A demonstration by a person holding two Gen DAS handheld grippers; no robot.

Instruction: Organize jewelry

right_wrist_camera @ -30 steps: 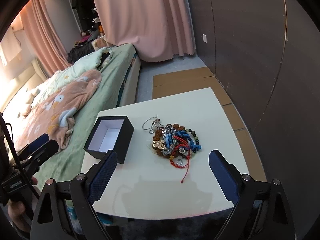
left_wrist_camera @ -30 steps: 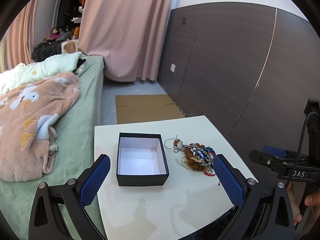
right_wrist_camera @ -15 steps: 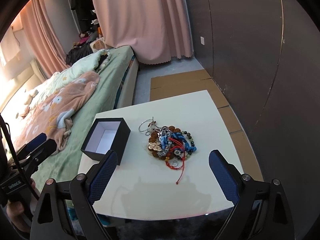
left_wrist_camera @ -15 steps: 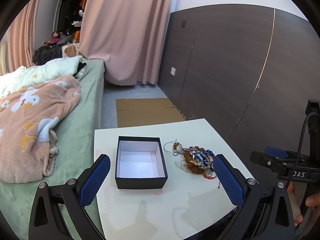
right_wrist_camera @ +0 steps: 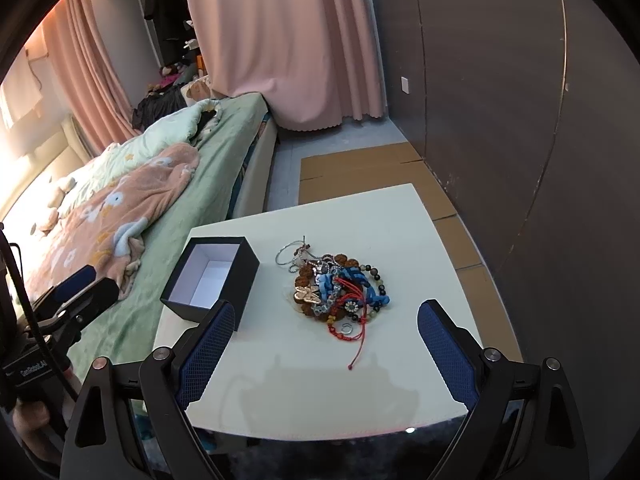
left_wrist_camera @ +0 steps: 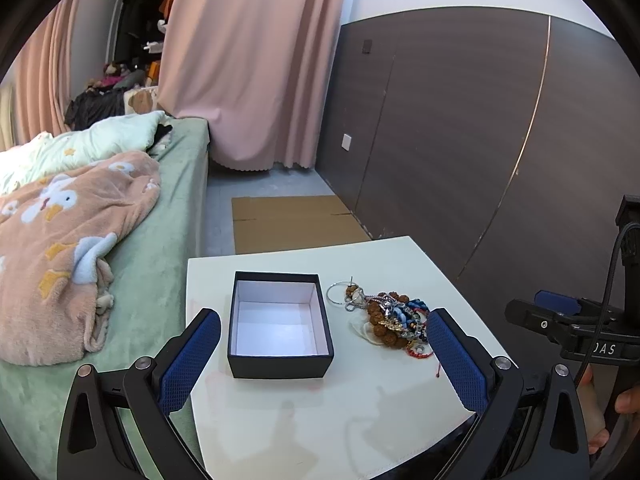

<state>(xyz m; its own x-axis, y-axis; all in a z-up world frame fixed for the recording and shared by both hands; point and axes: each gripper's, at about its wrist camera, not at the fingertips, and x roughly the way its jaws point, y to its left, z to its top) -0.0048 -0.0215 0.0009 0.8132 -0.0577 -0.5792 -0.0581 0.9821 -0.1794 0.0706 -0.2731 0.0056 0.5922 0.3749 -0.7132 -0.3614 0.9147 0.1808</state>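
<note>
A black box with a white inside (left_wrist_camera: 280, 324) (right_wrist_camera: 210, 276) stands open and empty on the small white table (left_wrist_camera: 320, 416) (right_wrist_camera: 384, 224). A tangled pile of jewelry (left_wrist_camera: 390, 318) (right_wrist_camera: 338, 290), with brown beads, blue beads, a silver ring and red cord, lies just right of the box. My left gripper (left_wrist_camera: 322, 354) is open and empty, held above the table's near edge in front of the box. My right gripper (right_wrist_camera: 326, 354) is open and empty, above the near edge in front of the pile.
A bed with a green sheet and a peach blanket (left_wrist_camera: 68, 232) (right_wrist_camera: 132, 208) lies close along the table's left side. A dark panel wall (left_wrist_camera: 460, 128) runs on the right. Flat cardboard (left_wrist_camera: 292, 220) lies on the floor behind the table, before a pink curtain (left_wrist_camera: 256, 64).
Both grippers have drawn back and up a little, so the table, box and pile sit slightly lower and smaller in both views. Both stay open and empty.
</note>
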